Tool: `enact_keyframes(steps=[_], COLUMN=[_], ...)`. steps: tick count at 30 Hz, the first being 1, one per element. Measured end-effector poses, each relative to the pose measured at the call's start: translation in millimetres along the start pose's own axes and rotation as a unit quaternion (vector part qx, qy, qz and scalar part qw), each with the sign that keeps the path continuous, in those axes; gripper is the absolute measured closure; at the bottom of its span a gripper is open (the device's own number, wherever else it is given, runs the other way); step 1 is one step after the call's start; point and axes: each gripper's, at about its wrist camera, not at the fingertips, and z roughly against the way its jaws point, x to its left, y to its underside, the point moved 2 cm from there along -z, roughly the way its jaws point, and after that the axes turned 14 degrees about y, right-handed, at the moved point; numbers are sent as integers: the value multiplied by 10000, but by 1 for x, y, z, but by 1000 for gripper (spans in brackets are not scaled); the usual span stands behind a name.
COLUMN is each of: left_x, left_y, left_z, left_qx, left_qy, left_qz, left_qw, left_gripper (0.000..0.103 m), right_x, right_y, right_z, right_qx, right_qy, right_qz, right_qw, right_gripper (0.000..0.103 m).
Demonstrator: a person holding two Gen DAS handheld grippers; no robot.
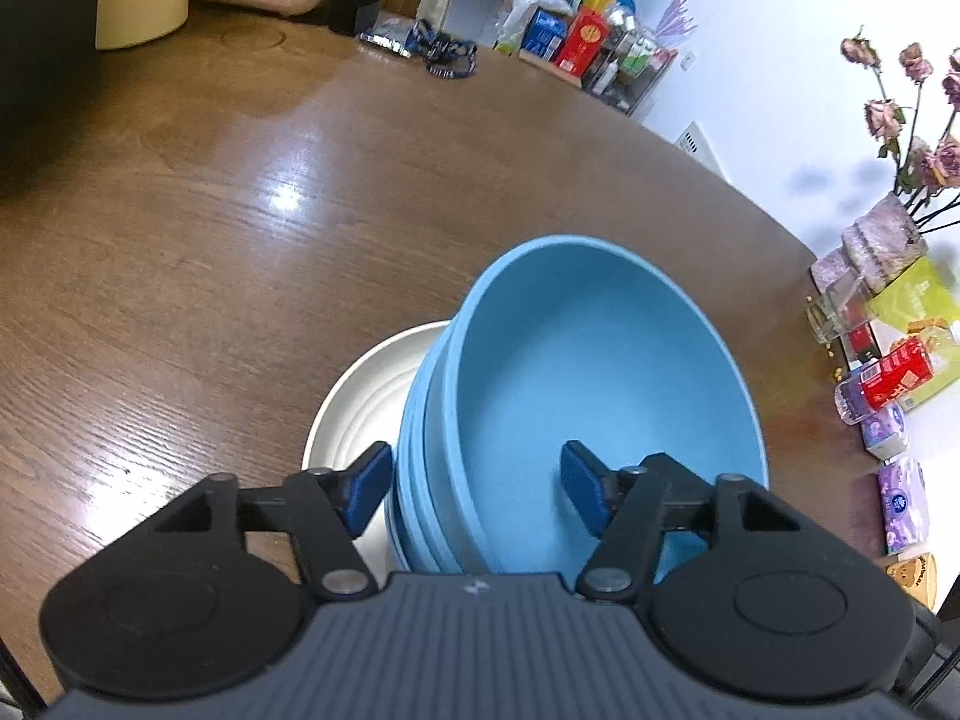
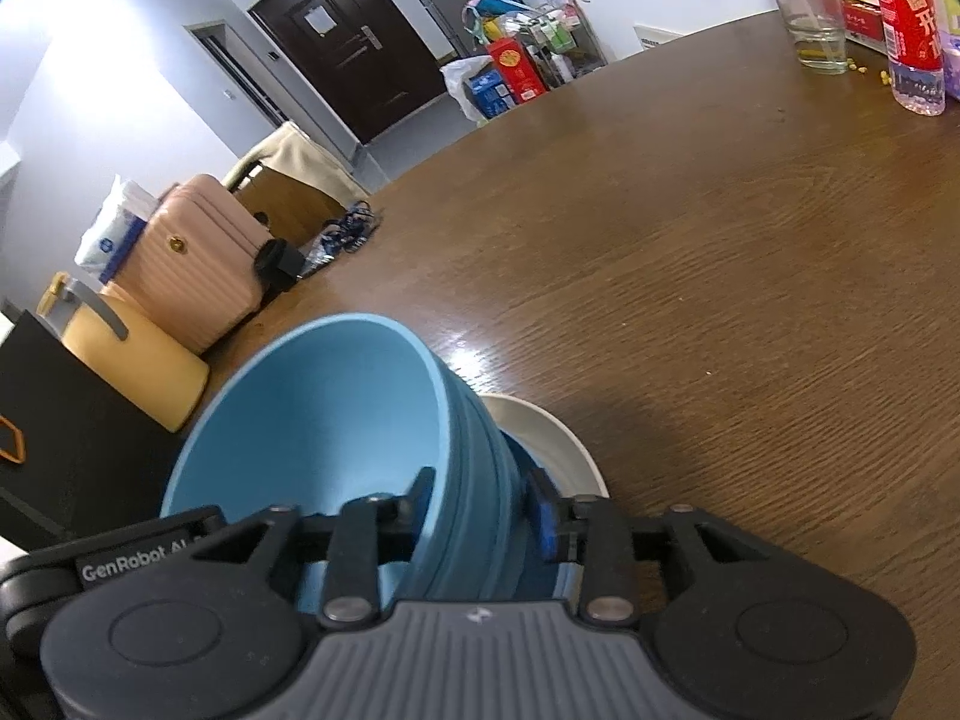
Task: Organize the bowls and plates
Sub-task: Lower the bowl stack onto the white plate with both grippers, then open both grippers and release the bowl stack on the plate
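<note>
A nested stack of blue bowls (image 1: 600,372) stands on a white plate (image 1: 354,396) on the brown wooden table. My left gripper (image 1: 477,486) is open and straddles the stack's near wall. One blue pad (image 1: 369,480) is outside over the plate; the other is inside the top bowl, well off the wall. In the right wrist view the same bowls (image 2: 318,420) and plate (image 2: 558,438) appear. My right gripper (image 2: 483,507) straddles the opposite wall, one finger inside and one outside. Its pads sit close to the wall with a thin gap, so it is open.
A drinking glass (image 2: 810,18), a red-labelled bottle (image 2: 909,30), tissue packs (image 1: 903,504) and a vase of dried flowers (image 1: 882,240) line the table's right side. A pink suitcase (image 2: 198,252), a yellow container (image 2: 138,360) and a black box (image 2: 60,420) stand at the left.
</note>
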Motion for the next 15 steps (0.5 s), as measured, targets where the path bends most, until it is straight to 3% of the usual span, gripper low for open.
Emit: enact_keyframes(steps=[1, 9, 11, 13, 15], left_x=[-2, -5, -4, -3, -3], left_y=[0, 5, 9, 14, 22], left_z=[3, 28, 37, 47, 58], left_qx=[-44, -478, -654, -855, -1112], left_qy=[-12, -209, -240, -266, -316], left_qz=[-42, -305, -406, -514, -645], left_qw=[10000, 9982, 9967, 9947, 9912], left_gripper=[30, 13, 7, 2, 0], right_x=[-1, -9, -12, -14, -16], right_y=[0, 2, 4, 8, 14], right_z=[3, 27, 36, 46, 58], right_qx=[-50, -491, -661, -881, -1167], right_qy=[-19, -86, -142, -207, -269], right_qz=[-9, 116, 197, 296, 426], right_qw=[10000, 9987, 9975, 9955, 9919], right_gripper=[53, 35, 27, 12, 6])
